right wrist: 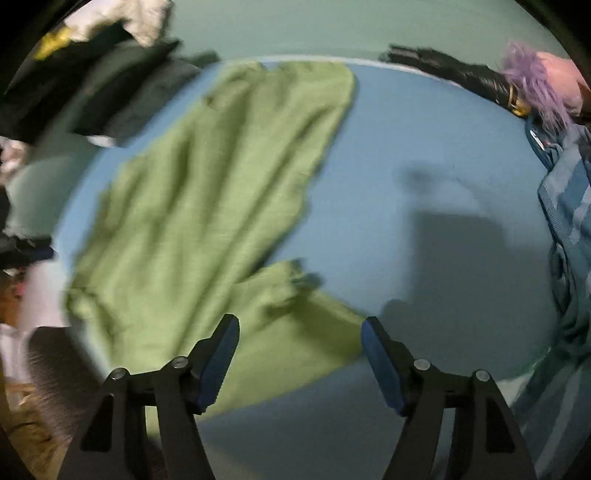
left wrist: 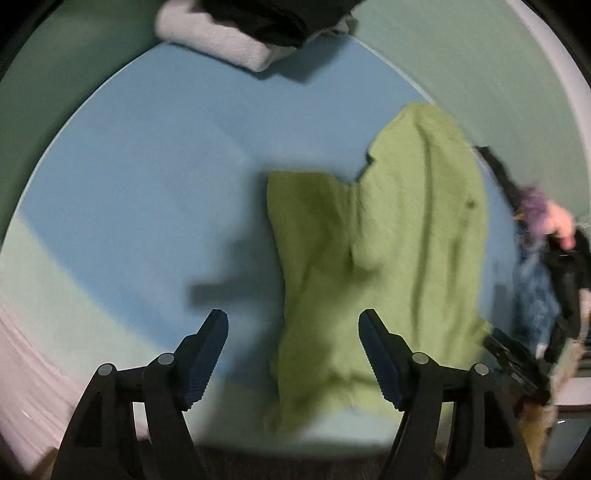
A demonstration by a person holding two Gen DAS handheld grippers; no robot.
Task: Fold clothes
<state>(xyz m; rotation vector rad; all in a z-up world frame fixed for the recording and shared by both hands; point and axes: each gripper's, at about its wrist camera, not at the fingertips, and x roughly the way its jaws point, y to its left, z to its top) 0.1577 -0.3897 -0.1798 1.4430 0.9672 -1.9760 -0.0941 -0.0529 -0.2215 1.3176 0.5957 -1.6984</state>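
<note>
Left gripper (left wrist: pixel 293 354): its 2 jaws stand wide apart with nothing between them, released, hovering above the blue surface (left wrist: pixel 147 177). Just past the right jaw, from 12 to 3 o'clock of the gripper, lies the green garment (left wrist: pixel 388 236), spread mostly flat on the surface with long creases running its length and 1 flap jutting out at its left side toward 10 o'clock. The near hem of the garment reaches down between and behind the jaws at 6 o'clock.

Right gripper (right wrist: pixel 301 350): its 2 jaws are likewise spread and released, holding nothing. The green garment (right wrist: pixel 207 206) sits from 9 to 12 o'clock of this gripper, and 1 corner of it passes under the gap between the jaws; whether the jaws touch the cloth cannot be told through the blur.

Farther out in the left wrist view, a folded grey garment (left wrist: pixel 221 40) rests at the far edge of the surface at 11 o'clock with a black garment (left wrist: pixel 280 18) on top of it. At 3 o'clock, a heap of dark and blue denim clothes (left wrist: pixel 539 291) lies at the surface's right edge. In the right wrist view, dark clothes (right wrist: pixel 92 85) pile at 10 o'clock, and a purple tuft (right wrist: pixel 535 92) shows at 2 o'clock beside blue fabric (right wrist: pixel 569 221)
</note>
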